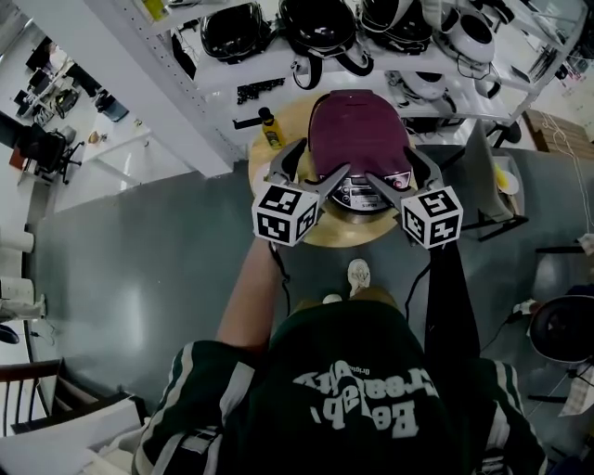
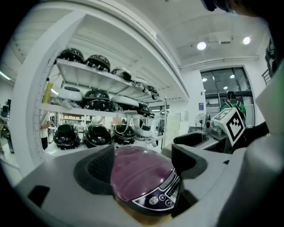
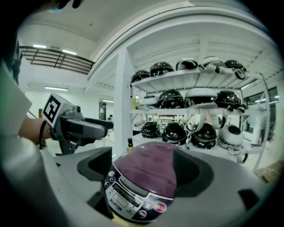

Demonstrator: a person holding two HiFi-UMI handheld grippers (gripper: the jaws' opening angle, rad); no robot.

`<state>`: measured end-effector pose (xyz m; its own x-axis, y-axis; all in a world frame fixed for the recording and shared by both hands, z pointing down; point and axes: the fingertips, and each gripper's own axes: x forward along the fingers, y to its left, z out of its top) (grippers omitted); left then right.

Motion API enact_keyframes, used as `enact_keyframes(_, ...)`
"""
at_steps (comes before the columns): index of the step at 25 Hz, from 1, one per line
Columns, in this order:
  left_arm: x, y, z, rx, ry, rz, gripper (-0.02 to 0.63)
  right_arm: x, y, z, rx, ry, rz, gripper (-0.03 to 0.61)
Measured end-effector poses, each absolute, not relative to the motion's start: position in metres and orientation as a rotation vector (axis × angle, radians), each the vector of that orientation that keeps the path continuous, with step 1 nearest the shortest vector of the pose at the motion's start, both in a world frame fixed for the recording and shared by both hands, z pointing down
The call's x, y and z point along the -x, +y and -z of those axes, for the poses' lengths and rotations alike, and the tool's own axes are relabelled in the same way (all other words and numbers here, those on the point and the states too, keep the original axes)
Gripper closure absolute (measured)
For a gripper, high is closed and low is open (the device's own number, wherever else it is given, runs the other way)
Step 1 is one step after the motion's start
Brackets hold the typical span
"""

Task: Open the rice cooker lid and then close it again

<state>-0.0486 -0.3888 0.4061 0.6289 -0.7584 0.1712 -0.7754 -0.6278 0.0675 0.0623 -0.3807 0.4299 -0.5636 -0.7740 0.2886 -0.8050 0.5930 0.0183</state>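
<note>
In front of a rack of helmets (image 1: pixel 316 28), the closed purple rice cooker (image 1: pixel 357 139) sits on a round tabletop (image 1: pixel 345 234); left tool (image 1: pixel 320 160) and right tool (image 1: pixel 397 167), jaws apart and empty, hover equally near the cooker's front panel, its rear toward the rack

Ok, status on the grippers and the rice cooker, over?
Left gripper open, right gripper open, both at the rice cooker front. Lid shut. Nothing in the way.

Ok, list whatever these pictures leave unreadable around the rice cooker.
- Rice cooker base: cut off by each gripper's own body in both gripper views, hidden from above in the head view.
- Control panel: partly covered by the left gripper and right gripper in the head view.
- Yellow bottle label: too small to read, head view.
</note>
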Motion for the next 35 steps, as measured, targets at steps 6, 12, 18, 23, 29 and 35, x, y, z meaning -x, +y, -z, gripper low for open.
enact_keyframes(6, 0.054, -0.367, -0.363, -2.780, -1.330, -0.063, 0.207, -0.067, -0.365, -0.404, -1.473, -2.542, -0.009, 0.138)
enact_keyframes(12, 0.057, -0.350, -0.356, -2.830, -1.386, -0.052, 0.233, -0.071, -0.351, -0.400, -1.528, -2.542, 0.042, 0.189)
enact_keyframes(18, 0.066, -0.350, -0.354, -2.810, -1.463, -0.022, 0.388, -0.069, -0.349, -0.391, -1.551, -2.528, 0.100, 0.311)
enact_keyframes(23, 0.071, -0.351, -0.360, -2.789, -1.510, -0.058, 0.474, -0.079, -0.350, -0.390, -1.592, -2.485, 0.116, 0.452)
enact_keyframes(29, 0.080, -0.360, -0.369, -2.742, -1.614, -0.129, 0.614, -0.086, -0.352, -0.395, -1.618, -2.457, 0.100, 0.575)
enact_keyframes(35, 0.081, -0.360, -0.367, -2.753, -1.674, -0.156, 0.614, -0.088, -0.351, -0.396, -1.626, -2.445, 0.097, 0.575)
